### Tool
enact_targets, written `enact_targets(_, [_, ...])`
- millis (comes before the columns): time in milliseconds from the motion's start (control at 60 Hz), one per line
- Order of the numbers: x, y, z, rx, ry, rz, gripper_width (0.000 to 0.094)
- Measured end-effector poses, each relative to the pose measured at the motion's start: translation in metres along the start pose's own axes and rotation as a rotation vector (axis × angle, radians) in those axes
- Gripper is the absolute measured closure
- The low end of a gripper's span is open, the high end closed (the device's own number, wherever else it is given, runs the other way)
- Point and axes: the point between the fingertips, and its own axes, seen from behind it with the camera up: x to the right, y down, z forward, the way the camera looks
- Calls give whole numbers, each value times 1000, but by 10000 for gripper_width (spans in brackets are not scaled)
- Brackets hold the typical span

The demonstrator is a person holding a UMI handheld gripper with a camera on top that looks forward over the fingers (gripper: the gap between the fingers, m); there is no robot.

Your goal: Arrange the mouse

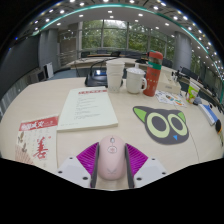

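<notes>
A pale pink computer mouse (110,160) lies lengthwise between my two fingers, its wheel end pointing away from me. My gripper (111,168) is shut on the mouse, with the magenta pads (88,156) pressing on its left and right sides. The mouse's rear end is hidden low between the fingers. Beyond the fingers and to the right, a black cat-face mouse mat (165,122) with green eyes lies flat on the beige table (120,118).
A cream booklet (88,105) lies just ahead to the left, with a red-and-white leaflet (35,135) nearer on the left. Farther back stand a white mug (135,80), a white cup (115,72) and a red bottle (153,72). Small items (195,92) crowd the right edge.
</notes>
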Motion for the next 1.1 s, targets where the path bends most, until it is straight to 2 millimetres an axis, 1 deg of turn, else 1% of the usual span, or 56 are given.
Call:
enact_targets(117, [-2, -1, 1, -17, -5, -8, 607])
enact_targets(217, [-4, -5, -2, -17, -30, 2, 617])
enact_targets(267, [-1, -12, -8, -4, -36, 11, 617])
enact_targets(333, [6, -35, -20, 34, -39, 32, 617])
enact_targets(417, [26, -75, -38, 107, -30, 67, 617])
enact_targets(517, [65, -120, -52, 190, 0, 84, 617])
enact_targets(583, [96, -140, -52, 223, 19, 89, 618])
enact_targets(633, [120, -149, -45, 231, 37, 88, 619])
enact_targets(700, [147, -146, -30, 220, 55, 87, 618])
enact_targets(750, [164, -139, -12, 201, 59, 92, 618])
enact_targets(800, [178, -125, 7, 166, 67, 89, 618])
enact_targets(850, [188, -107, 25, 137, 77, 85, 619])
enact_targets(883, [194, -98, 34, 115, 78, 87, 618])
enact_targets(950, [201, -84, 49, 89, 77, 98, 610])
enact_targets(1033, [200, -69, 66, 55, 44, 111, 518])
enact_targets(1100, [198, -57, 74, 21, 22, 119, 475])
